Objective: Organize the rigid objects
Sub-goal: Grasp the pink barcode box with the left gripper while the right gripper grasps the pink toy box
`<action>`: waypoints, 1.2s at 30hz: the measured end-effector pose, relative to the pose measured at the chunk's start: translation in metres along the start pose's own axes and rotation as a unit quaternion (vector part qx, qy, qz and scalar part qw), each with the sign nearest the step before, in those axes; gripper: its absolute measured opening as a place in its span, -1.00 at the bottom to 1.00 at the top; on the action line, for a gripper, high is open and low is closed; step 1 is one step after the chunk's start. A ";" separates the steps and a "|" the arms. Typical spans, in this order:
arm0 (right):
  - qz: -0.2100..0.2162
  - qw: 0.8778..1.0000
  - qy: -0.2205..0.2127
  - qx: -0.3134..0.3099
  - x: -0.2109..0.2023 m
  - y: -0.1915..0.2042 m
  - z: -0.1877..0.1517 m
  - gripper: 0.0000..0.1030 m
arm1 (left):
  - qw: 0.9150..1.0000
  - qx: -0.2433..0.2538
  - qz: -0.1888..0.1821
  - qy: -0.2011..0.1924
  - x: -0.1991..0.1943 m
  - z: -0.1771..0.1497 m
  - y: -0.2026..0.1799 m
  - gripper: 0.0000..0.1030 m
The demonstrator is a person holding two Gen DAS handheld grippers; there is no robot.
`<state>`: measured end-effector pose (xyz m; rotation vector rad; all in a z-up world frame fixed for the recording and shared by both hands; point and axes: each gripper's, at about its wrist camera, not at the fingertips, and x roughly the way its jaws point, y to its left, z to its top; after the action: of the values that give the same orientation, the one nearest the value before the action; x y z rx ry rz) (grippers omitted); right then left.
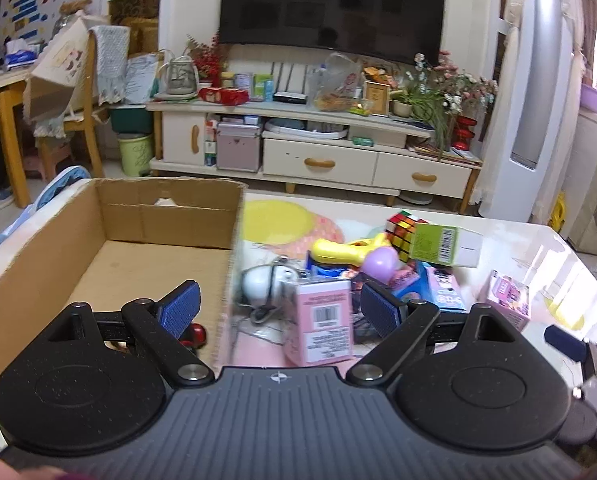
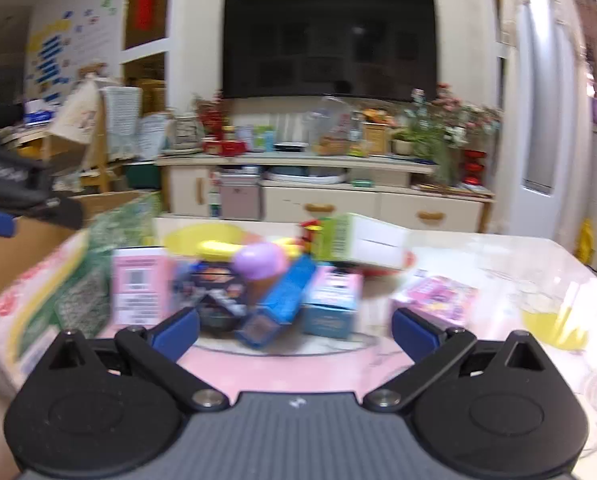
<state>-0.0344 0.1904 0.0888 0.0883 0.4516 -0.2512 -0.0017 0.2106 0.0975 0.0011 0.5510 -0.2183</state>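
While both tools (image 1: 279, 307) (image 2: 295, 330) gape empty, the pink box (image 1: 323, 322) stands upright, barcode facing them.

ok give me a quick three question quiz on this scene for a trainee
1. True or false: the left hand-held gripper is shut on the pink box.
2. What lies in the cardboard box by the left finger: A) a red thing, B) the puzzle cube, C) a yellow toy?
3. Fill in: the puzzle cube leans against the ____ carton.

Key: 1 false, both grippers are open, the right hand-held gripper too; 2 A, the red thing; 3 green.
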 end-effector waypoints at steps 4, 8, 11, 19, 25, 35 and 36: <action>-0.047 0.999 0.005 0.022 0.010 -0.026 -0.002 0.98 | 1.000 0.013 -0.005 -0.003 0.000 -0.006 -0.007 1.00; -0.087 0.996 0.013 0.034 0.026 -0.049 -0.005 0.98 | 1.000 0.019 -0.007 0.003 0.005 -0.012 -0.016 1.00; -0.097 0.993 0.021 0.058 0.040 -0.064 -0.006 0.97 | 1.000 0.023 -0.001 0.005 0.010 -0.016 -0.024 1.00; -0.091 0.992 0.038 0.082 0.072 -0.075 -0.006 0.98 | 0.999 0.016 0.033 0.010 0.025 -0.020 -0.035 1.00; -0.085 0.991 0.052 0.094 0.090 -0.080 -0.005 0.97 | 0.998 0.008 0.060 0.021 0.041 -0.023 -0.040 1.00; -0.072 0.990 0.070 0.102 0.112 -0.084 -0.003 0.97 | 0.996 -0.008 0.088 0.031 0.059 -0.017 -0.040 1.00; -0.070 0.990 0.073 0.103 0.113 -0.084 -0.004 0.97 | 0.996 -0.011 0.088 0.033 0.061 -0.018 -0.039 1.00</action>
<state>0.0410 0.0849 0.0330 0.2788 0.5770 -0.4315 0.0313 0.1606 0.0531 0.0359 0.6150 -0.0402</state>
